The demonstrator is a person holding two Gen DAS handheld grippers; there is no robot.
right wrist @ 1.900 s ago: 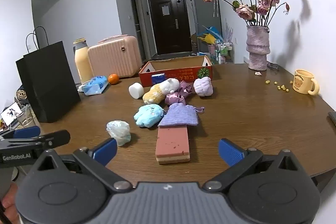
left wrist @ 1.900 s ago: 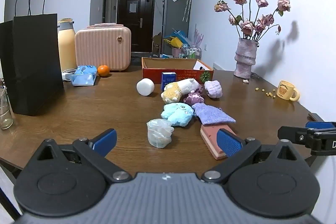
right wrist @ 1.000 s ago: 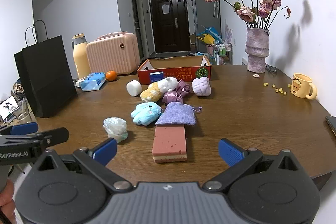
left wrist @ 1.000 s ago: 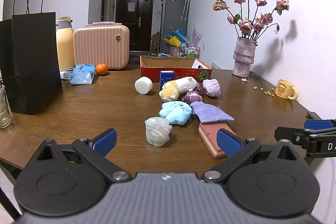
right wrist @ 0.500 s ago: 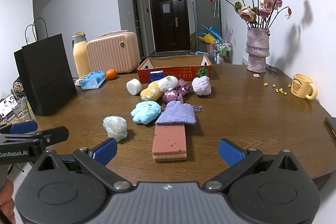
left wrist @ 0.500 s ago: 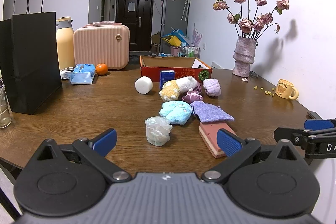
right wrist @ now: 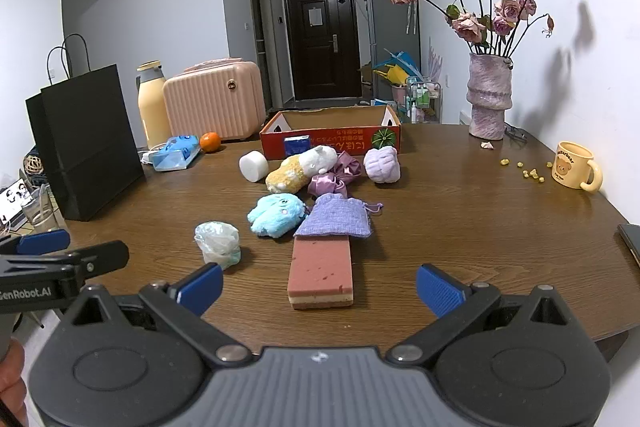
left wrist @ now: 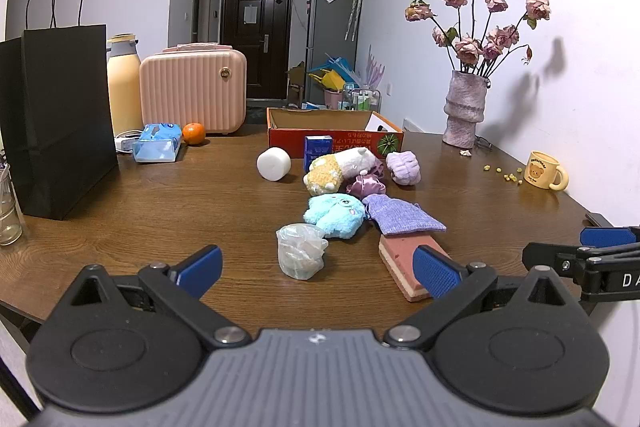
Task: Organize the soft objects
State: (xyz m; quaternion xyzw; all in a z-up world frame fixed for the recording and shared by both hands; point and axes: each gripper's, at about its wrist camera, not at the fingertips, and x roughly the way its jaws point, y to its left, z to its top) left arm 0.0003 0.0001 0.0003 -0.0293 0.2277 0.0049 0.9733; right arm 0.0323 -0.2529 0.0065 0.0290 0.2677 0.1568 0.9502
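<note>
Both the left claw (left wrist: pixel 316 269) and the right claw (right wrist: pixel 319 287) hover spread and empty over the near edge of the wooden table (left wrist: pixel 160 203), soft toys (right wrist: pixel 276 213) clustered ahead before the red box (right wrist: pixel 332 133), and only the right view shows a phone (right wrist: pixel 630 239) at far right.

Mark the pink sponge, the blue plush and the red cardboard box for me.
pink sponge (right wrist: pixel 320 267), right wrist view, middle of its top face
blue plush (right wrist: pixel 276 214), right wrist view, centre of its body
red cardboard box (right wrist: pixel 344 143), right wrist view, front wall
</note>
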